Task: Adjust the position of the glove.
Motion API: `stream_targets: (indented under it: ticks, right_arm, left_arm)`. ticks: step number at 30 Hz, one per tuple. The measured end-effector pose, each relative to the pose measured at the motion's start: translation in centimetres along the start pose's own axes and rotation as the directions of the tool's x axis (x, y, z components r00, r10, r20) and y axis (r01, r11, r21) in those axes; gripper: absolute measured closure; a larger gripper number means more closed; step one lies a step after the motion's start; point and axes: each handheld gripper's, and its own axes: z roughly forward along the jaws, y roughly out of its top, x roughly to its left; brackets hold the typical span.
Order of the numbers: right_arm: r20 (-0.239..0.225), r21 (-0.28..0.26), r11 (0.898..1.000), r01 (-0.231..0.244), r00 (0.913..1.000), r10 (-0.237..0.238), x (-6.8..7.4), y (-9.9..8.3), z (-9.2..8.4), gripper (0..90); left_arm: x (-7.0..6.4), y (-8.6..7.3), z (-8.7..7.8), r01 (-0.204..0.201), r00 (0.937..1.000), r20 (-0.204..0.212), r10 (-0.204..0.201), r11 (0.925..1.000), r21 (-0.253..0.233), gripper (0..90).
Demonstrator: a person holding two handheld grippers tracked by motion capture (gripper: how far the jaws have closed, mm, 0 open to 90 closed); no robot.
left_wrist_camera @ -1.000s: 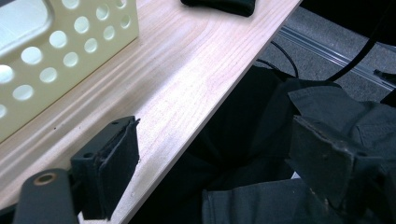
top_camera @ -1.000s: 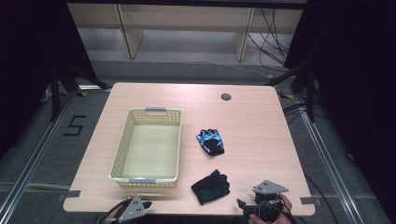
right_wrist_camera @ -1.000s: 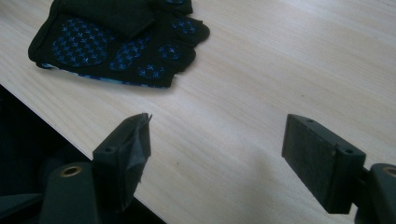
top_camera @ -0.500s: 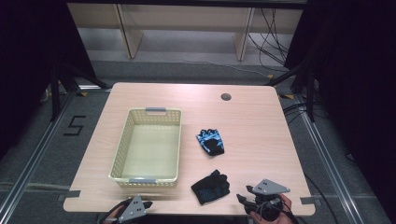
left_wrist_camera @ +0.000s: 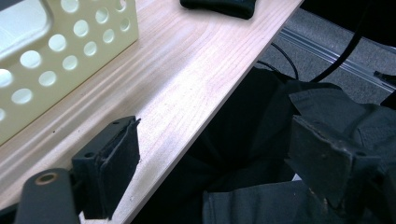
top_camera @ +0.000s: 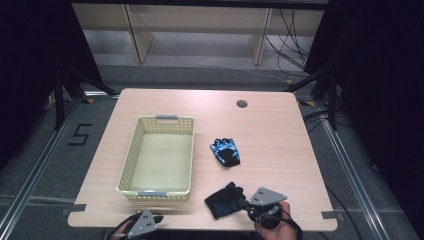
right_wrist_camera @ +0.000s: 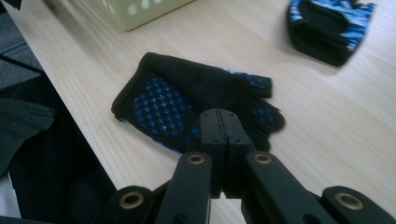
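Right gripper jaws just closed, pressed together with nothing between, above black-and-blue fabric glove near tabletop front edge. Left gripper jaws spread. Pale yellow plastic basket empty; second blue glove unmoved.

right tool: I moved it left, up against the near black glove | jaws: just closed together, pads meeting, nothing visibly pinched between them

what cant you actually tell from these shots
- Right tongs, right gripper view: shut above the black fingerless glove with blue dotted palm; whether fabric is pinched is hidden by the jaws.
- Blue and black patterned glove, right gripper view: blurred, cut by the top edge.
- Pale yellow perforated plastic basket, left gripper view: cut by the frame edges.
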Motion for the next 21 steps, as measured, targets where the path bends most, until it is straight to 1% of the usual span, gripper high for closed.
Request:
stream_targets:
  ticks: [1,2,5,6,7,8,9,10,12,13,14,15,16,17,18,19,20,21]
  right_arm:
    - [0.009,0.012,1.0,0.017,0.9998,-0.017,0.0,0.5,0.7,90.0]
    - [0.009,0.012,1.0,0.017,0.9998,-0.017,0.0,0.5,0.7,90.0]
    - [0.013,0.033,0.999,0.014,0.9998,-0.014,-0.4,1.0,1.4,90.0]
    - [0.016,0.05,0.999,0.014,0.9998,-0.014,-0.6,1.1,1.6,90.0]
    - [0.01,0.057,0.998,0.007,0.9999,-0.007,-0.8,1.2,2.1,90.0]
    - [0.01,0.057,0.998,0.007,0.9999,-0.007,-0.8,1.2,2.1,90.0]
    - [-0.003,0.065,0.998,0.012,0.9999,-0.012,-0.8,1.3,2.4,90.0]
    - [0.001,0.067,0.998,0.016,0.9999,-0.016,-0.7,1.4,2.5,90.0]
    - [0.005,0.075,0.997,0.021,0.9998,-0.021,-0.7,1.5,2.7,90.0]
    - [0.013,0.085,0.996,0.021,0.9997,-0.022,-0.8,1.5,2.8,90.0]
    - [0.024,0.096,0.995,0.017,0.9995,-0.019,-0.9,1.4,2.9,90.0]
    - [0.039,0.102,0.995,0.008,0.9992,-0.012,-1.5,1.1,2.9,90.0]
    - [0.039,0.102,0.995,0.008,0.9992,-0.012,-1.5,1.1,2.9,90.0]
    - [0.043,0.122,0.992,-0.013,0.999,0.007,-2.0,0.8,2.7,90.0]
    - [0.043,0.122,0.992,-0.013,0.999,0.007,-2.0,0.8,2.7,90.0]
    - [0.037,0.143,0.989,-0.029,0.999,0.024,-2.1,0.4,2.6,90.0]
    - [0.037,0.143,0.989,-0.029,0.999,0.024,-2.1,0.4,2.6,90.0]
    - [0.044,0.144,0.989,-0.041,0.9984,0.035,-2.0,0.1,2.7,90.0]
  left_arm:
    - [0.0,0.0,0.0,0.008,1.0,0.005,-0.008,1.0,0.001,16.3]
    - [0.1,0.0,0.0,-0.001,1.0,0.008,0.001,1.0,0.009,16.3]
    - [0.1,0.0,-0.1,0.0,1.0,0.009,0.0,1.0,0.009,16.3]
    - [0.1,0.0,-0.1,0.0,0.9999,0.013,0.0,0.9999,0.012,16.3]
    - [0.1,0.0,-0.1,0.0,1.0,0.008,0.0,1.0,0.009,16.3]
    - [0.1,0.0,-0.1,0.0,1.0,0.008,0.0,1.0,0.009,16.3]
    - [0.1,0.0,-0.1,0.0,1.0,0.01,-0.001,1.0,0.009,16.3]
    - [0.1,0.0,-0.1,-0.001,0.9999,0.015,0.001,0.9999,0.015,16.3]
    - [0.1,0.0,-0.1,0.0,0.9999,0.011,0.0,1.0,0.009,16.3]
    - [0.0,0.0,0.0,0.001,1.0,0.0,-0.001,1.0,0.001,16.3]
    - [0.0,0.0,0.0,0.001,1.0,0.001,-0.001,1.0,0.001,16.3]
    - [0.0,0.1,-0.2,-0.014,0.9996,0.025,0.014,0.9999,-0.006,16.3]
    - [0.0,0.1,-0.2,-0.014,0.9996,0.025,0.014,0.9999,-0.006,16.3]
    - [0.1,0.1,-0.2,-0.012,0.9996,0.025,0.012,0.9999,-0.005,16.3]
    - [0.1,0.1,-0.2,-0.012,0.9996,0.025,0.012,0.9999,-0.005,16.3]
    - [0.0,0.0,-0.2,-0.011,0.9996,0.026,0.011,0.9999,-0.006,16.3]
    - [0.0,0.0,-0.2,-0.011,0.9996,0.026,0.011,0.9999,-0.006,16.3]
    - [0.0,0.1,-0.2,-0.012,0.9996,0.026,0.012,0.9999,-0.006,16.3]
